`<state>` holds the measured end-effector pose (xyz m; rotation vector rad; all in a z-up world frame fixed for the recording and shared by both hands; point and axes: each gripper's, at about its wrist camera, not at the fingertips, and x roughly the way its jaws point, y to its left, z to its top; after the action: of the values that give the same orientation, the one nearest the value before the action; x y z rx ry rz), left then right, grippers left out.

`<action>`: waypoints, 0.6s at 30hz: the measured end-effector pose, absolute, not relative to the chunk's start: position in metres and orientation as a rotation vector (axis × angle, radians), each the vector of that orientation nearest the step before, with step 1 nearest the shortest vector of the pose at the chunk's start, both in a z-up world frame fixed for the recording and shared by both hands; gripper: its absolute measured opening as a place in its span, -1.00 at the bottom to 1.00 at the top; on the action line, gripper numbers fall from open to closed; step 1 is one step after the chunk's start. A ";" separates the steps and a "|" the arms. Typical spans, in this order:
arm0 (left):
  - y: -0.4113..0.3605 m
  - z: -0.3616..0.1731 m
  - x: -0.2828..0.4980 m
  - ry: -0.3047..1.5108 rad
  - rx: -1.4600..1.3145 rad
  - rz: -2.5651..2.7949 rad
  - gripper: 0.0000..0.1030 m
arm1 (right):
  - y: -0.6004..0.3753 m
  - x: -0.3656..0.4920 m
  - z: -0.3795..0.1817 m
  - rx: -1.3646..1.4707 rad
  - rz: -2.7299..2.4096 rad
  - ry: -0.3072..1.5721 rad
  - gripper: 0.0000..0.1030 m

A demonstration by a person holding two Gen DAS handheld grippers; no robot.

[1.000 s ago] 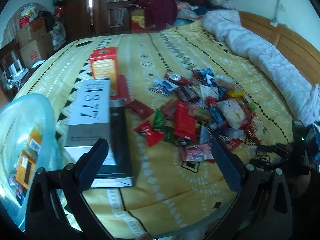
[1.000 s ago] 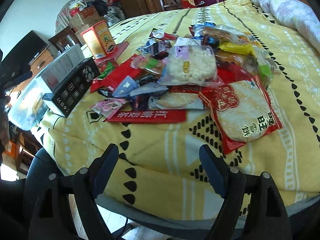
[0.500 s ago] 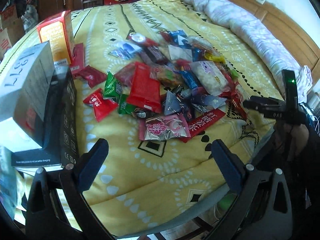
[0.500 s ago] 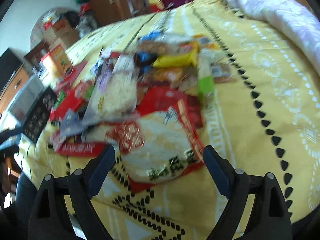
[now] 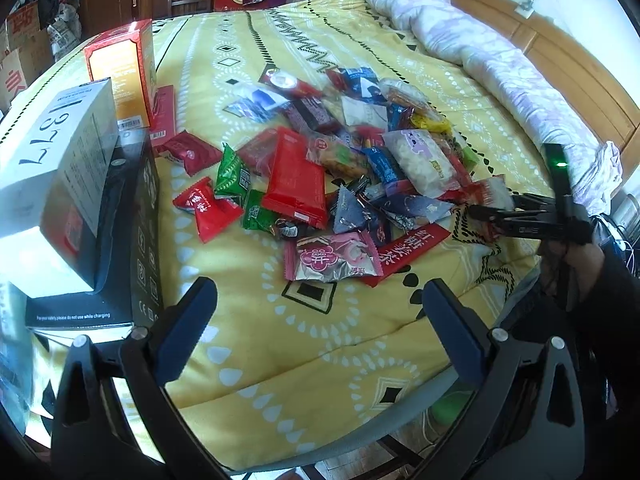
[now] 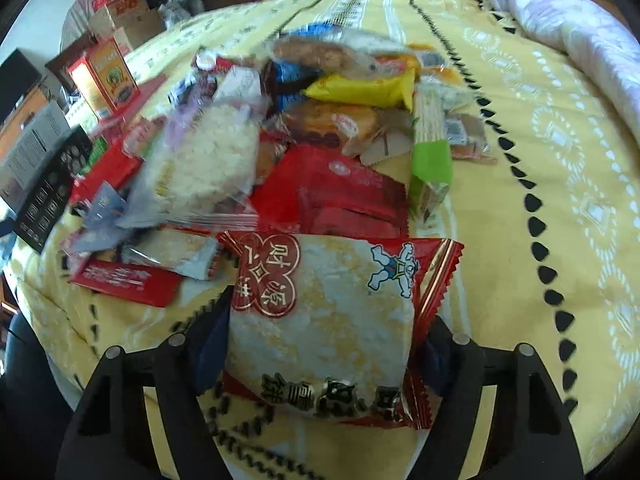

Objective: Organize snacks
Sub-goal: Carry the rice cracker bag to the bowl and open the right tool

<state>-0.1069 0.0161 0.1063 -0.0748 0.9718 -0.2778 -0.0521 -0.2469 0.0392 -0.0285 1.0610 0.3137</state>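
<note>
A heap of snack packets lies on the yellow patterned bedspread. My right gripper is open, its two fingers on either side of a red-edged rice cracker packet at the near edge of the heap; whether the pads touch it I cannot tell. In the left wrist view the right gripper reaches into the heap's right side. My left gripper is open and empty, hovering over bare bedspread in front of a pink plum-blossom packet.
Stacked boxes stand at the left: a white one on a black one, with a red-orange carton behind. A rolled quilt lies along the bed's right side. Cardboard boxes and furniture stand beyond the bed.
My right gripper moved forward onto the heap, so the rice cracker packet now lies between its fingers. My left gripper swung right, away from the boxes and a clear tub, and drew slightly nearer the heap.
</note>
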 end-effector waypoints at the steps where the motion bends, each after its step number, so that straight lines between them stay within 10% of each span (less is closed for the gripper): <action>1: 0.017 0.108 -0.108 0.964 -0.079 -0.277 1.00 | -0.247 -0.057 0.048 -0.006 0.312 1.035 0.54; 18: 0.157 0.141 -0.211 0.733 -0.242 0.115 0.93 | 0.072 -0.080 0.212 -0.011 1.086 0.798 0.54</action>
<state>-0.2107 0.1574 0.1414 -0.2422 0.7333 0.1151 -0.0796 0.0716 0.2122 -0.0107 0.7978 1.0864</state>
